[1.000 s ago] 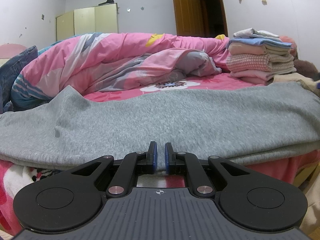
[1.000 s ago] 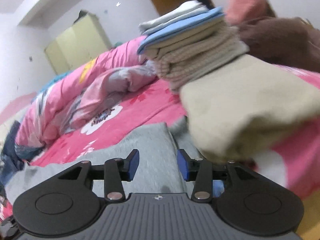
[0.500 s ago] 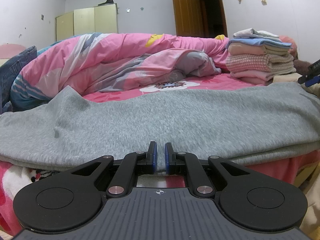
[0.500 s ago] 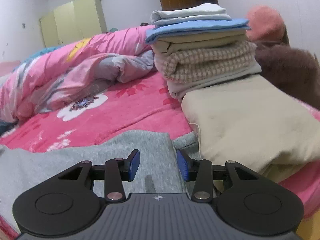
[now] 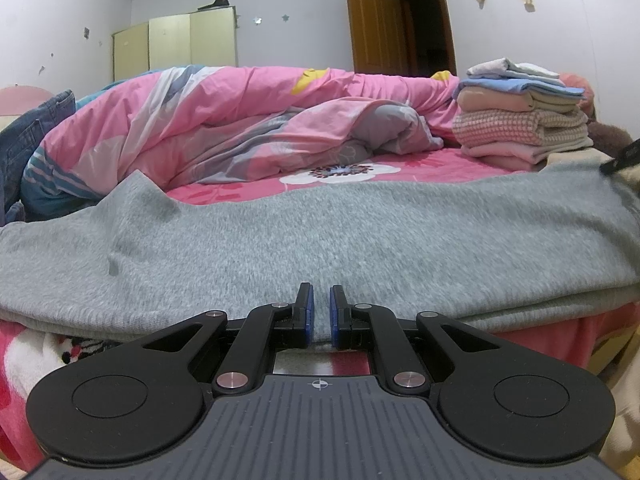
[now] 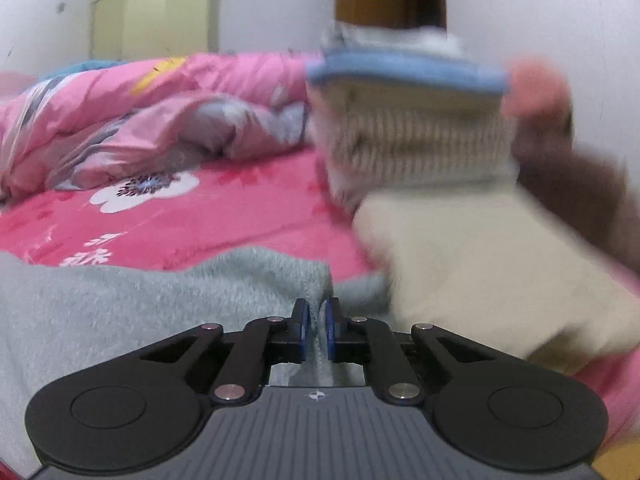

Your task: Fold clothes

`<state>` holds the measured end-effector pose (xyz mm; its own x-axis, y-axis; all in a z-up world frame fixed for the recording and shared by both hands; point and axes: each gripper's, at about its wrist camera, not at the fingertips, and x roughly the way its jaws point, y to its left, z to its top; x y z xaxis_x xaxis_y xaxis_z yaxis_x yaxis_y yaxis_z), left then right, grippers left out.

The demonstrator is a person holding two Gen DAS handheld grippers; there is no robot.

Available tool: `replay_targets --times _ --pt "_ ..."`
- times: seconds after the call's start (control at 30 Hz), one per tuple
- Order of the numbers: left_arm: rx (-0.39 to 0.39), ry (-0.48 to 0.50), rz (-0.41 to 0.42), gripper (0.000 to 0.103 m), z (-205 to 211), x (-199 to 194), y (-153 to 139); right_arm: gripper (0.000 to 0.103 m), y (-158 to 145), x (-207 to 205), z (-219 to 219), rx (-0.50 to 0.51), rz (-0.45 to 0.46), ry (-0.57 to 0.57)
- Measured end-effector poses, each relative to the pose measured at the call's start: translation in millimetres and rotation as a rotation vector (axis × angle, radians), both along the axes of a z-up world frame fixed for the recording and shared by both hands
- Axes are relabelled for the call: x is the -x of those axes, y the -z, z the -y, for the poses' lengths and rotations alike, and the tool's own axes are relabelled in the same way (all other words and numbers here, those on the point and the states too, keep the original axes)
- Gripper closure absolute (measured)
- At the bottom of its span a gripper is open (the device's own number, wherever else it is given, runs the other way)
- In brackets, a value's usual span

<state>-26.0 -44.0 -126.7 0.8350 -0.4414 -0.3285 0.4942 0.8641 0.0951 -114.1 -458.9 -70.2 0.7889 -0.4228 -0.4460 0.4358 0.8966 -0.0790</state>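
Bedroom with pale walls, a brown wooden door [image 5: 378,26] and a cream wardrobe [image 5: 174,46] at the back. The bed carries a bright pink floral bedsheet [image 5: 340,184] and a rumpled pink and grey quilt [image 5: 240,120] along its far side.

A grey knitted garment [image 5: 320,236] lies flat along the near edge of the bed, its long axis running side to side across the left wrist view, parallel to that edge, with folded layers showing at the hem. A stack of folded clothes [image 5: 524,120] stands toward the bed's far right corner; a cream folded cloth [image 6: 480,264] lies just beside the garment's right end.

Left gripper [image 5: 320,312]: clenched on the garment's near hem, fabric pinched between the blue pads; unchanged from a second ago.

Right gripper [image 6: 316,322]: a second ago its jaws stood apart over the garment's right end; they are now closing, and a ridge of grey fabric is nipped between the pads. The right wrist view has levelled from a tilted one and is motion-blurred. The tip of the right gripper now shows at the right edge of the left wrist view, where none showed before.
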Motion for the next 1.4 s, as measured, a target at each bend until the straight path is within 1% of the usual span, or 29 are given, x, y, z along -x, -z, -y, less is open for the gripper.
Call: replay_targets --times 0.03,0.07,0.13,0.23,0.3,0.37,0.4,0.47,0.57,0.63,0.7,0.77,0.8,0.83,0.87,0.93,1.0,1.1,1.17,1.2,1.3,1.4 --pt "0.000 0.000 0.000 0.096 0 0 0 0.094 -4 3 -5 0.056 0.002 0.009" --pt "0.000 0.000 0.000 0.096 0 0 0 0.094 -5 5 -7 0.086 -0.002 0.018" --pt "0.001 0.002 0.001 0.096 0 0 0 0.095 -3 6 -3 0.100 -0.017 0.043" --pt "-0.002 0.003 0.003 0.096 -1 0 1 0.095 3 6 0 0.094 -0.038 0.061" --pt "-0.003 0.003 0.005 0.095 -1 0 1 0.095 9 7 -6 0.132 -0.050 0.069" --pt "-0.004 0.004 0.005 0.095 -1 0 1 0.095 19 4 -6 0.150 -0.081 0.091" --pt "-0.004 0.004 0.004 0.095 -1 -1 1 0.103 26 1 -4 0.164 -0.097 0.112" --pt "-0.003 0.005 0.003 0.095 -2 -1 0 0.103 37 0 0 0.211 -0.110 0.134" --pt "-0.002 0.004 0.003 0.095 -1 0 0 0.103 30 7 -3 0.215 -0.097 0.114" --pt "-0.002 0.004 0.003 0.095 -1 0 0 0.103 20 23 0 0.172 -0.052 0.103" --pt "-0.002 0.003 0.002 0.095 -1 0 0 0.102 11 44 8 0.097 0.011 0.104" --pt "-0.006 0.003 0.004 0.095 0 0 0 0.091 7 69 20 -0.003 0.051 0.098" --pt "-0.008 0.003 0.004 0.095 0 0 0 0.079 7 81 27 -0.066 0.063 0.083" --pt "-0.012 0.002 0.004 0.095 0 0 -1 0.067 10 93 34 -0.151 0.074 0.045" --pt "-0.015 0.001 0.004 0.095 0 0 -1 0.064 16 103 42 -0.238 0.083 -0.009" --pt "-0.025 -0.004 0.002 0.095 2 0 -1 0.056 29 115 55 -0.378 0.069 -0.121" --pt "-0.038 -0.011 0.003 0.095 5 1 -2 0.054 43 116 65 -0.455 0.029 -0.179" --pt "-0.060 -0.025 0.003 0.095 8 2 -3 0.054 63 114 80 -0.548 -0.021 -0.223" --pt "-0.074 -0.033 0.002 0.095 10 3 -4 0.054 71 113 84 -0.577 -0.038 -0.267" --pt "-0.081 -0.037 0.002 0.095 11 4 -4 0.054 73 114 83 -0.572 -0.039 -0.294" --pt "-0.100 -0.045 0.005 0.095 14 5 -5 0.054 72 116 75 -0.531 -0.035 -0.369" --pt "-0.121 -0.051 0.010 0.095 17 6 -5 0.054 71 115 70 -0.490 -0.051 -0.400"
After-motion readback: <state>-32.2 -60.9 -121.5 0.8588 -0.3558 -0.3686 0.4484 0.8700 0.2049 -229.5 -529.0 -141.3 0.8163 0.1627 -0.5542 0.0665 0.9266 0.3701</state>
